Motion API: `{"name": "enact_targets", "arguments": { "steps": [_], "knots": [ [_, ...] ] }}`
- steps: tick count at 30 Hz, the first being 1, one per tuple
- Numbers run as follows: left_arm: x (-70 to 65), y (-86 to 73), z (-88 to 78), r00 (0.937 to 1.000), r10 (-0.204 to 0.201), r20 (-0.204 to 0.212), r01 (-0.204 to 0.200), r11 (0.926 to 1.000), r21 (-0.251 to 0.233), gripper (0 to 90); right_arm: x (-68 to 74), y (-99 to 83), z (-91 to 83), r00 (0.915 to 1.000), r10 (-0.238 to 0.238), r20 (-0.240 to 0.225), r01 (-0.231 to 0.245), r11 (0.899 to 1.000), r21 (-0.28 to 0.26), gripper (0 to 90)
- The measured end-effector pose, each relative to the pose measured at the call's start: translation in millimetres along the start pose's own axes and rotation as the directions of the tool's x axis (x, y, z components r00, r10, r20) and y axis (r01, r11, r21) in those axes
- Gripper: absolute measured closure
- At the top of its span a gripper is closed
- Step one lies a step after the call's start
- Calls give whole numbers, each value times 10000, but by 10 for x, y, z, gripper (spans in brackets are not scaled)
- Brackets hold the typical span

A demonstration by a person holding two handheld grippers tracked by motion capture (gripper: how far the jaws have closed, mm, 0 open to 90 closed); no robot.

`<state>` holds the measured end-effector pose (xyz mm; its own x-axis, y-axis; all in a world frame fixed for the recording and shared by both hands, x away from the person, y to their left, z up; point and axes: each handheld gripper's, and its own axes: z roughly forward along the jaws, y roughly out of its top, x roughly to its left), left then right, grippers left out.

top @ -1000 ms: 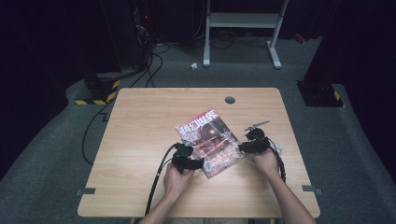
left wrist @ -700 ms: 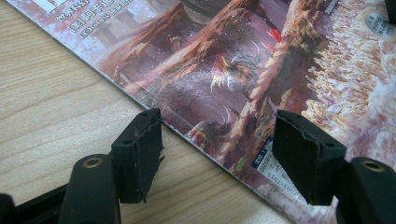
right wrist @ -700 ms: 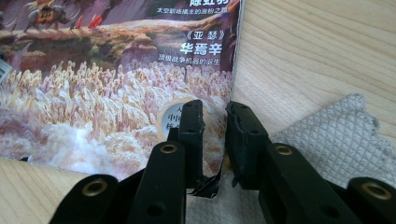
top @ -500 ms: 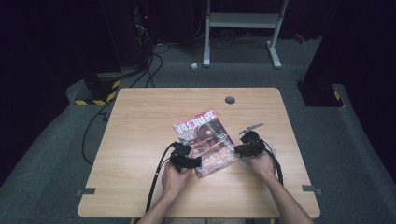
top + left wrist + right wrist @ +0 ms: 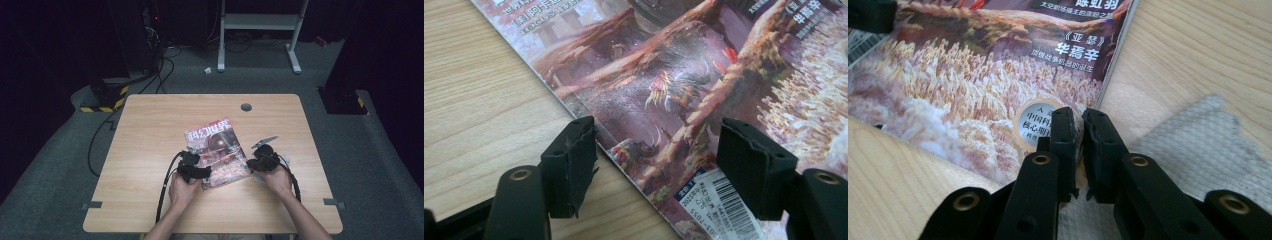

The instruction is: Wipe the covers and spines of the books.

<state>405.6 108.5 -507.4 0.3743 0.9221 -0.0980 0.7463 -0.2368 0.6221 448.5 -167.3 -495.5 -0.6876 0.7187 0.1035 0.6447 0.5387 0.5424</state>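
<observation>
black right hand-held gripper (image 5: 1078, 125) newly narrowed

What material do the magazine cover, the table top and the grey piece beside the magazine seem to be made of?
Magazine: glossy coated paper, by its look; light glints on the printed cover, and fine creases show.
Table: pale wood or wood-look laminate, matt, with straight grain lines.
Grey piece: probably soft textile or embossed paper tissue; it has a fine dimpled pattern and a ragged edge.

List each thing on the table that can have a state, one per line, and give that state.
magazine: closed, flat, cover up.
left gripper: open, jaws astride the magazine's edge.
right gripper: jaws just closing, nearly shut at the magazine's corner.
paper towel: flat beside the magazine.
</observation>
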Motion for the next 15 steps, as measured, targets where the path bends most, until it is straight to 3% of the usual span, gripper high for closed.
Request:
{"name": "enact_targets", "arguments": {
  "steps": [5,15],
  "knots": [
    [101,9,4,9997,-230,-49,230,9997,-29,313,93,-6,17,9993,-312,-198,310,9995,-77,848],
    [223,18,28,9999,-150,-51,149,9994,-321,312,253,-29,37,9962,-752,-439,744,9971,-185,852]
  ]
}}
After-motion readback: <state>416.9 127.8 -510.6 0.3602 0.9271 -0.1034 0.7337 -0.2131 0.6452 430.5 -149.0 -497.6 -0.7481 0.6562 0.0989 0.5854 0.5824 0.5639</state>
